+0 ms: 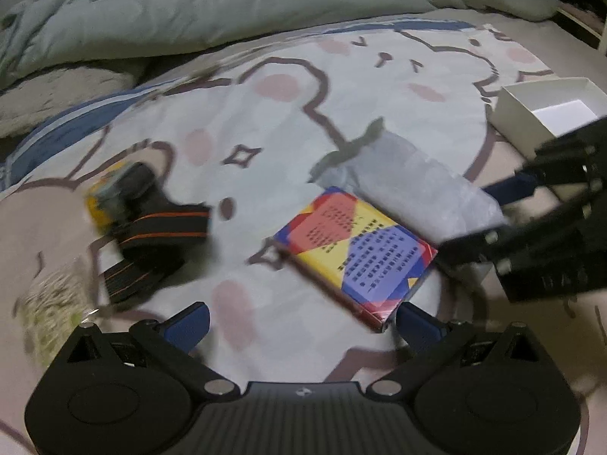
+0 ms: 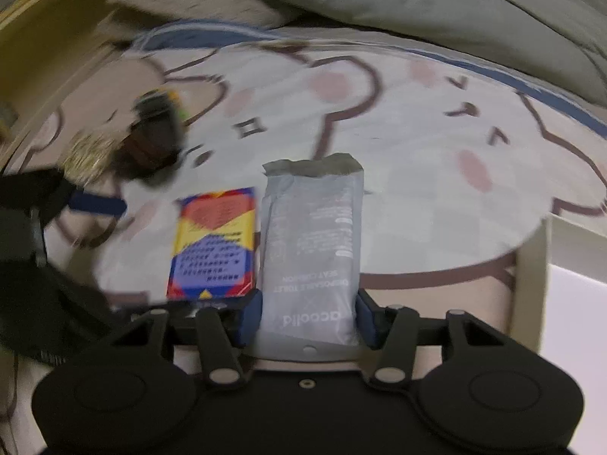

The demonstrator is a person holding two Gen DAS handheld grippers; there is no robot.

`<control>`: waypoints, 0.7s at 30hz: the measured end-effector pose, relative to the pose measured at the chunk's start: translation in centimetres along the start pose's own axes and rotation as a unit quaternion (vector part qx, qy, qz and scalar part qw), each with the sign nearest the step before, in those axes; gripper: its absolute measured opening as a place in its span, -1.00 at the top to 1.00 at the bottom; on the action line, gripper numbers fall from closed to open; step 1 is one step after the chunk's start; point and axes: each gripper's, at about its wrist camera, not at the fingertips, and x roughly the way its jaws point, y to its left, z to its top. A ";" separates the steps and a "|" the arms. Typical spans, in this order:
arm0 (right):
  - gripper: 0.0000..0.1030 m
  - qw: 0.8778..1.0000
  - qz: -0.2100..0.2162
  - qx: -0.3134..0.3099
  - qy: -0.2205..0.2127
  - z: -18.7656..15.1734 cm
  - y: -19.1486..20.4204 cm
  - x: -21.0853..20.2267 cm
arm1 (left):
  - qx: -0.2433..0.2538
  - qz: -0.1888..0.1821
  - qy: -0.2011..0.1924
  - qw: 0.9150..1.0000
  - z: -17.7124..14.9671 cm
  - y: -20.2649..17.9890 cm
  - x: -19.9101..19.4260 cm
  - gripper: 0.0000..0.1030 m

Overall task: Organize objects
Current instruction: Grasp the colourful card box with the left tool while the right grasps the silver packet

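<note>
A grey packet (image 2: 311,250) of disposable toilet seat covers sits between the blue pads of my right gripper (image 2: 309,314), which is shut on its near end. In the left wrist view the packet (image 1: 409,185) lies on the bed sheet with the right gripper (image 1: 493,204) at its right end. A colourful card box (image 1: 354,250) lies beside the packet; it also shows in the right wrist view (image 2: 212,242). My left gripper (image 1: 301,322) is open and empty, just short of the card box.
A black strap with orange stripes (image 1: 151,235) lies on a yellow item at the left. An open white box (image 1: 542,110) stands at the right. A crumpled green duvet (image 1: 227,11) fills the back. A speckled pouch (image 1: 53,303) lies at the near left.
</note>
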 end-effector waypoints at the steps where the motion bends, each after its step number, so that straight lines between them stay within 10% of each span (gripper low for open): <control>1: 0.04 1.000 0.002 -0.008 0.002 -0.1 0.6 0.0 | -0.007 -0.004 -0.001 1.000 -0.2 0.6 -0.4 -1.00; 21: 0.50 0.998 0.043 -0.026 0.038 -0.8 2.2 -1.7 | -0.211 -0.044 0.008 0.977 1.7 1.3 0.3 -0.80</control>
